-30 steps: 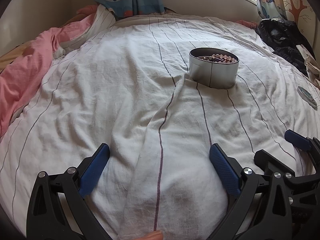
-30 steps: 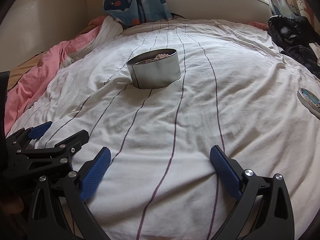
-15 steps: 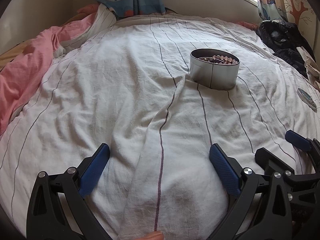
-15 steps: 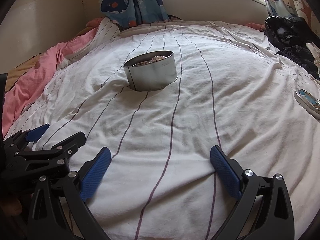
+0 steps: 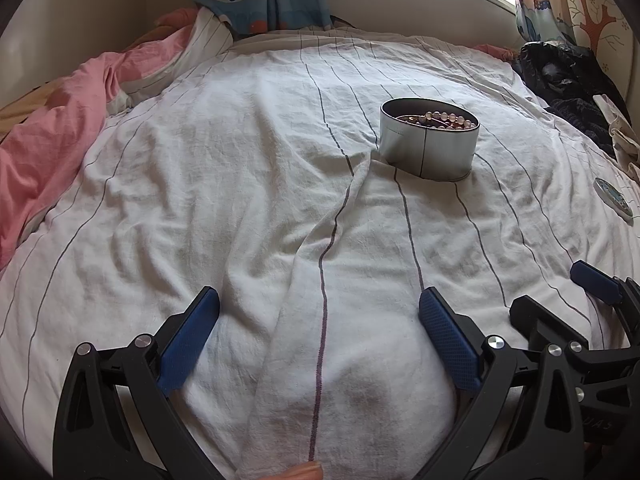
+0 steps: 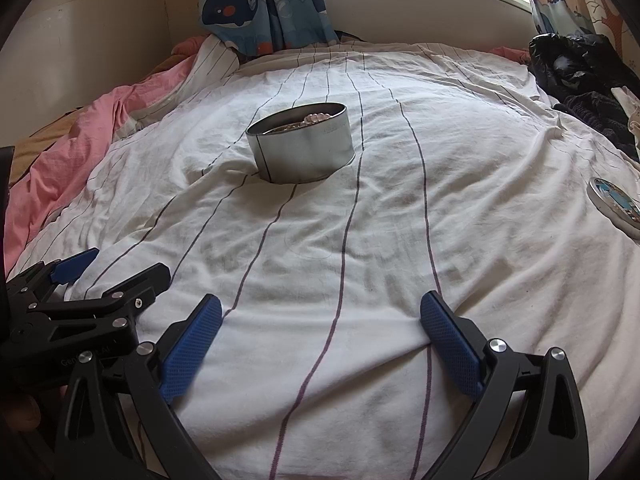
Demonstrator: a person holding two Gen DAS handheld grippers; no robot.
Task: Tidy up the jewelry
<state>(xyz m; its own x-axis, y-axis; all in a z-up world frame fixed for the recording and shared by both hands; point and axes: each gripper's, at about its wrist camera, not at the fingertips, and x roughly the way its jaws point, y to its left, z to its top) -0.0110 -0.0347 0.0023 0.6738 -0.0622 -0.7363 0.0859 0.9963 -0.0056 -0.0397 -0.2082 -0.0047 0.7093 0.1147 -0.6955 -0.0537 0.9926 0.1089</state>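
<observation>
Beaded bracelets [image 5: 444, 118] lie inside the round metal tin [image 5: 428, 146] at upper right on the striped bedsheet [image 5: 240, 184]; left gripper [image 5: 318, 330] fingers released, empty. Right view: tin [image 6: 302, 144] upper centre, lid [image 6: 614, 206] at right edge, right gripper [image 6: 320, 332] fingers spread, nothing between.

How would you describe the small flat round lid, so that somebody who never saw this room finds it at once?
Start from the white striped bedcover. Go from the open metal tin of beads toward the dark clothes pile. The lid lies alone near that edge: flat, silver-rimmed, with a blue picture on top.
</observation>
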